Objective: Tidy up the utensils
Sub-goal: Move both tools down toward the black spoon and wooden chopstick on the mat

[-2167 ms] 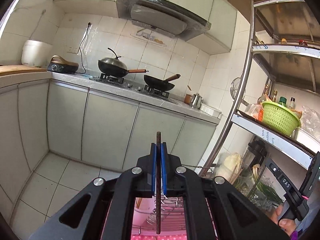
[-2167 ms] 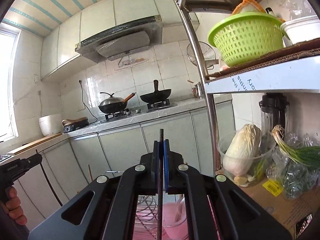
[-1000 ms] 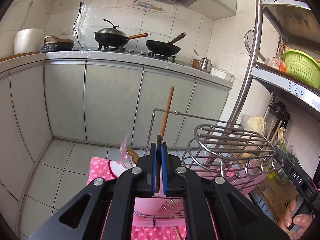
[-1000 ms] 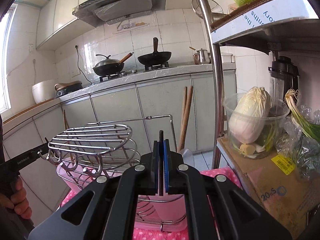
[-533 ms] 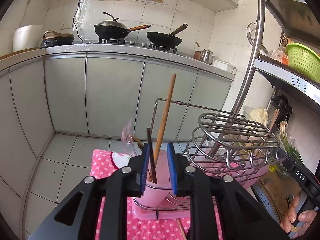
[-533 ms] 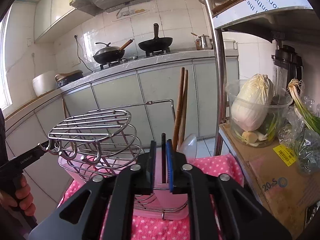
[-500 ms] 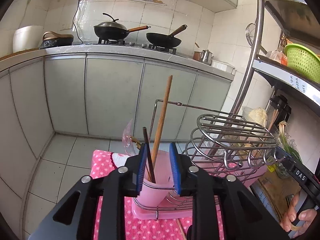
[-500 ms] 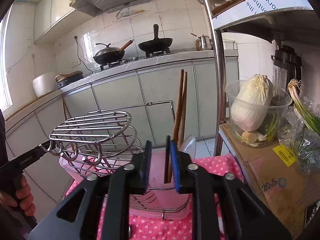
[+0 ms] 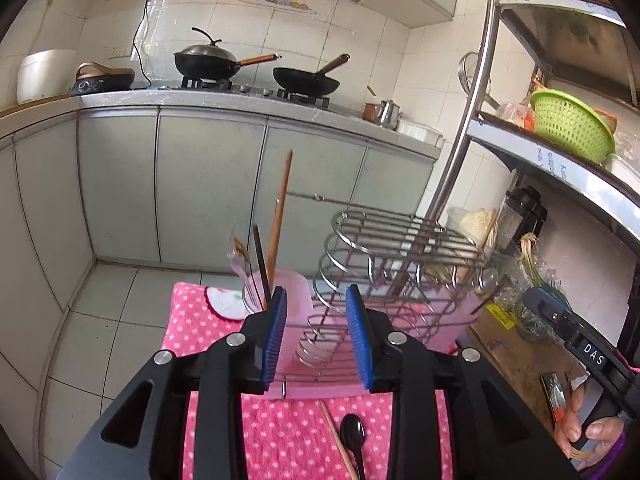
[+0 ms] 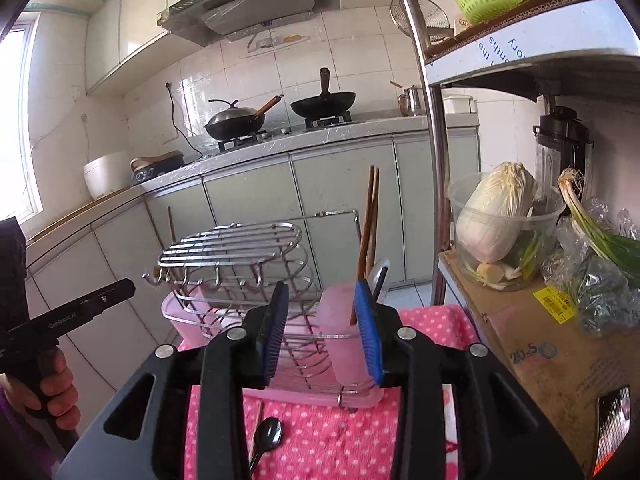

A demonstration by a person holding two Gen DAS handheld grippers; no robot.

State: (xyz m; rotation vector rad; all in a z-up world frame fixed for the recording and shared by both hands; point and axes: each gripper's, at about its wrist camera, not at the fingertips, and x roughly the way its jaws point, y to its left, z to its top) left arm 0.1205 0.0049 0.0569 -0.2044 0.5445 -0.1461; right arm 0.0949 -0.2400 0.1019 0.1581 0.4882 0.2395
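While standing parted and empty, both left gripper (image 9: 316, 334) and right gripper (image 10: 322, 332), fingers having just been opening, chopsticks (image 10: 370, 216) resting upright in pink cup (image 10: 340, 328). Remaining at 6 o'clock on desk (image 10: 344, 436): black spoon (image 10: 267, 434). Advising: approaching low, pinching the handle mid-length.

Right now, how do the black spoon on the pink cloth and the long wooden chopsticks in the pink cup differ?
The black spoon lies flat on the dotted cloth; the wooden chopsticks stand nearly upright in the pink cup. The spoon is dark and glossy with a rounded bowl; the chopsticks are brown, thin and straight. The spoon lies in front of the drying rack, the chopsticks at its end. Both are eating utensils.
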